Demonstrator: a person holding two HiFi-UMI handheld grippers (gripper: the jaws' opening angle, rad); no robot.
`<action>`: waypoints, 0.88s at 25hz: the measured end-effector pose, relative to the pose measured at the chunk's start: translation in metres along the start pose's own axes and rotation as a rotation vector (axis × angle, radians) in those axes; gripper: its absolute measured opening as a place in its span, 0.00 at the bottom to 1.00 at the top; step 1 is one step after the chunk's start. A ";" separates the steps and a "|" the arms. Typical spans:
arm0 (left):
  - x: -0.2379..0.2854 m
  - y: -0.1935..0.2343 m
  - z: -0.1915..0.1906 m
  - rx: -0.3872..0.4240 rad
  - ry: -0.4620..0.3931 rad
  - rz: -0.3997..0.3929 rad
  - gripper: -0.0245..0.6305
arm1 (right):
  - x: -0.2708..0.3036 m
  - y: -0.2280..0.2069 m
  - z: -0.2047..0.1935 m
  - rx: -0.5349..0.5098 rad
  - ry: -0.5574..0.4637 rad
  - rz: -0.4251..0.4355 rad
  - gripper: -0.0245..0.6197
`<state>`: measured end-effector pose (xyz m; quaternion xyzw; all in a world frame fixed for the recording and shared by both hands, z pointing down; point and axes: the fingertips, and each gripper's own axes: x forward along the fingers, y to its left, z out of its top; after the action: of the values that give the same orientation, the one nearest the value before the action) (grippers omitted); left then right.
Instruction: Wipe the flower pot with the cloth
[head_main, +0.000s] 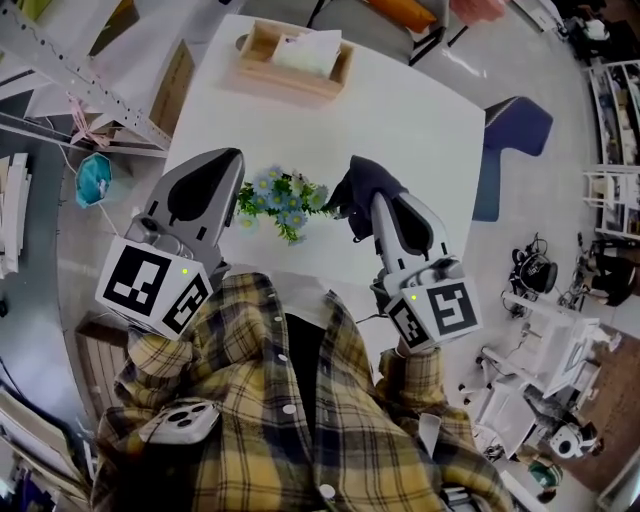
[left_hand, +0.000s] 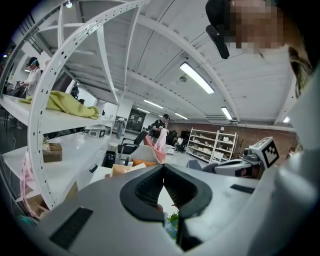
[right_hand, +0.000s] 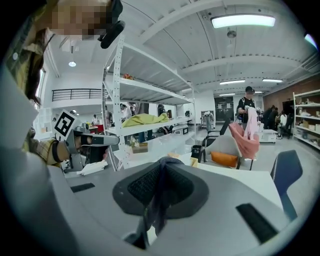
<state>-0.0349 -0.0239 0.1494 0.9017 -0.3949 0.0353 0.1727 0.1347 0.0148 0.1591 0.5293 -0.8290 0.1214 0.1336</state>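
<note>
Hiding the flower pot from the head view, a spray of blue and white flowers (head_main: 285, 200) is seen on the white table (head_main: 420, 130), between the two grippers. No part of the pot's wall can be made out from above. In the left gripper view only a scrap of the flowers (left_hand: 172, 220) is seen through the gap below the pads. A small reddish-brown patch (left_hand: 159, 208) at the edge of that gap is too small to be identified. The tips of the right gripper (head_main: 378, 200) are covered in the head view by the dark cloth (head_main: 365, 185). The person's arms are cut off by the plaid shirt (head_main: 250, 420), and faces are blurred over in both gripper views.

The left gripper (head_main: 232, 155) is closed, its jaws meeting at the tip with nothing pinched between them (left_hand: 163, 167). It is held just beside the flowers, at their left, and whether it touches them cannot be told. The right gripper (right_hand: 162, 162) is clamped on the cloth (right_hand: 156, 210), which is caught between the pads and hangs down in a dark fold. In the head view the bunched cloth lies against the right edge of the flowers.

A wooden tray (head_main: 262, 68) holding white paper is set at the far side of the table, well apart from the flowers.
</note>
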 end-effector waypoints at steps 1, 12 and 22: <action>0.000 0.002 -0.004 0.000 0.008 0.000 0.05 | -0.001 0.000 -0.004 0.005 0.009 -0.004 0.07; -0.005 0.016 -0.054 -0.005 0.102 0.029 0.05 | -0.008 0.002 -0.072 0.069 0.137 -0.022 0.07; -0.018 0.044 -0.096 -0.008 0.157 0.091 0.05 | -0.009 0.010 -0.136 0.105 0.257 -0.018 0.07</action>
<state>-0.0721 -0.0067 0.2483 0.8766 -0.4207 0.1120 0.2050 0.1416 0.0736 0.2826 0.5232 -0.7927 0.2302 0.2121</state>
